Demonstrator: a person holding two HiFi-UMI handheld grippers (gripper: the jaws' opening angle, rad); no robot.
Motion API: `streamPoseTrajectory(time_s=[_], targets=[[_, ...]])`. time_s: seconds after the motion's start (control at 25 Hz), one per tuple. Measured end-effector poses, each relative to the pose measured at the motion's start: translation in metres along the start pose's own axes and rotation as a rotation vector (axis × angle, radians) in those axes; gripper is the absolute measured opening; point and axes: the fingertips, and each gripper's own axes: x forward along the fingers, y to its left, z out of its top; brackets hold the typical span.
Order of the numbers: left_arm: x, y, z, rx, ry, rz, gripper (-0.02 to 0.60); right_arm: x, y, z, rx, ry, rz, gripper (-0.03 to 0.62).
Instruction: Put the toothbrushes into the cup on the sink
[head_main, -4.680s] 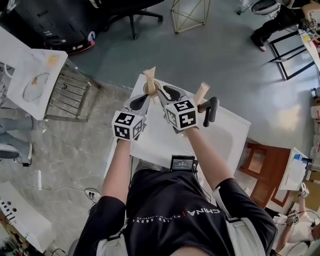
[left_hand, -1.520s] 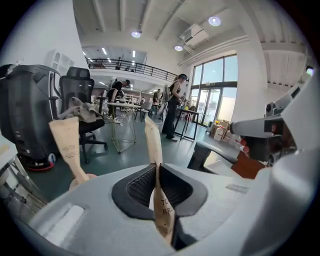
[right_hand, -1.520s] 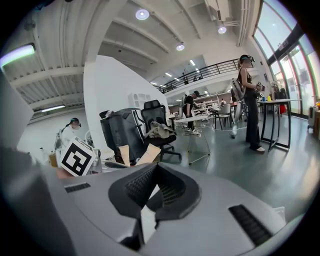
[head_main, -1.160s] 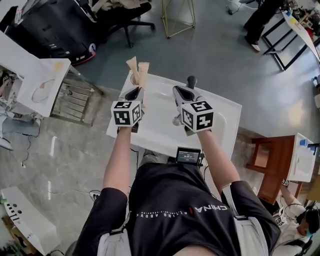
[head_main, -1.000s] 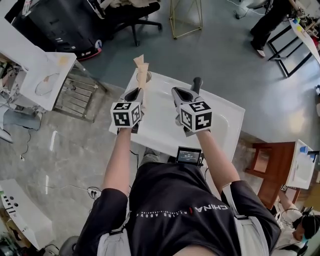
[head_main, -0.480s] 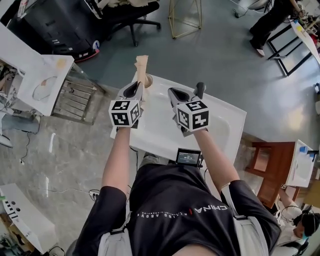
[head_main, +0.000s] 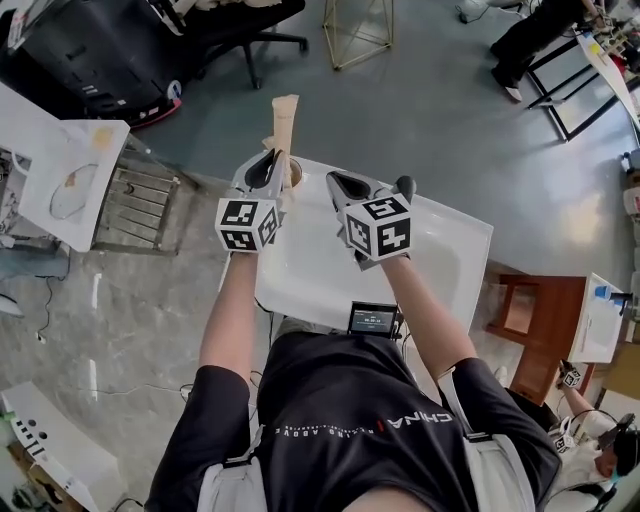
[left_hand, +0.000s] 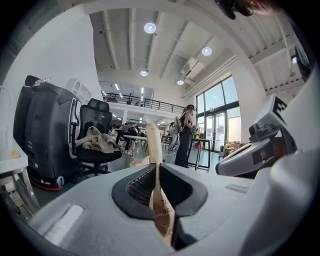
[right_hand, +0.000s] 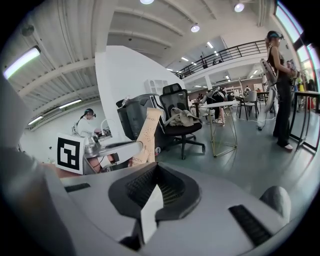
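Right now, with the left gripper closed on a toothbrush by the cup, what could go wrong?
The left gripper holds the toothbrush low, so its long top could tilt or slip. The cup stands at the far corner of the sink; a nudge from the gripper might knock it off.

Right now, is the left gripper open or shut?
Shut on the toothbrush pack: the left gripper has its jaws pinching the pack between them.
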Motion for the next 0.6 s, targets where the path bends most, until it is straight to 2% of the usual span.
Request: streamPoseTrajectory(time_s=[0.12, 0.4, 0.6], targets=[[0.006, 0.004, -0.003, 0.014, -0.046, -0.018, 0.035, 0.012, -0.004, -0.001, 0.003, 0.013, -0.003, 0.009], [0.014, 0.011, -0.012, -0.011, -0.141, -0.061, 0.035, 0.036, -0.010, -0.008, 0.022, 0.044, 0.001, 0.009], [0.016, 0.013, -0.020, -0.018, -0.162, -0.063, 0.035, 0.045, -0.013, -0.012, 0.031, 0.057, 0.008, 0.009]])
